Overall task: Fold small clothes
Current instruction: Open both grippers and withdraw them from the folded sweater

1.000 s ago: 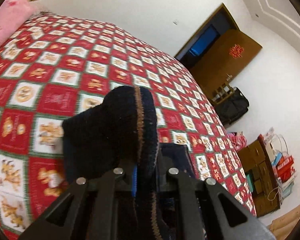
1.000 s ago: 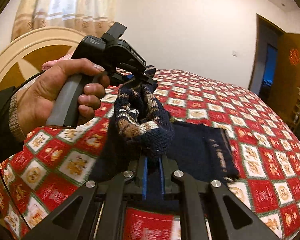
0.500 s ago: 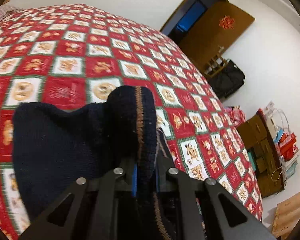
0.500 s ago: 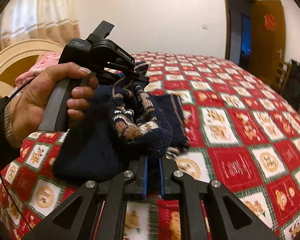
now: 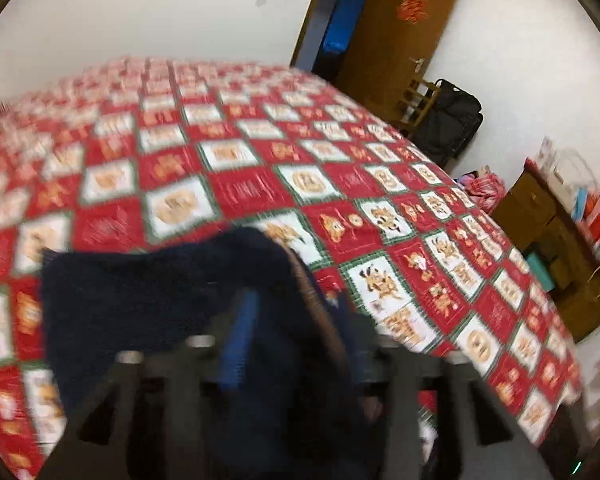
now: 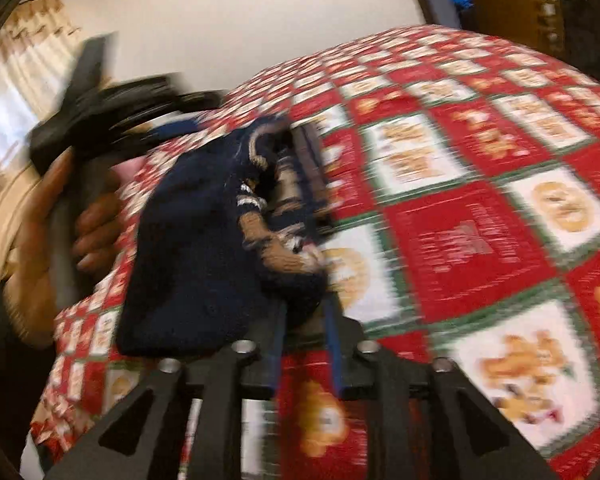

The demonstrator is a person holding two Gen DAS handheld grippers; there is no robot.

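Both grippers are parting their jaws: left gripper (image 5: pixel 296 344) and right gripper (image 6: pixel 306 344) now show gaps where each was pinched tight on the sweater (image 6: pixel 196 248). The sweater is settling lower onto the bedspread (image 6: pixel 472 232), no longer bunched high. Both views are blurring.

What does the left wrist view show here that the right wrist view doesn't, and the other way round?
Only the left wrist view shows the wooden cabinet with clutter on top, the black bag and the red emblem on the brown door.

Only the right wrist view shows the person's left hand holding the left gripper's handle, the cream curtain, and the garment's brown-and-white patterned knit.

Both, though blurred, show the dark navy knitted garment on the red-and-white patchwork bedspread, and its fabric between each gripper's fingers.
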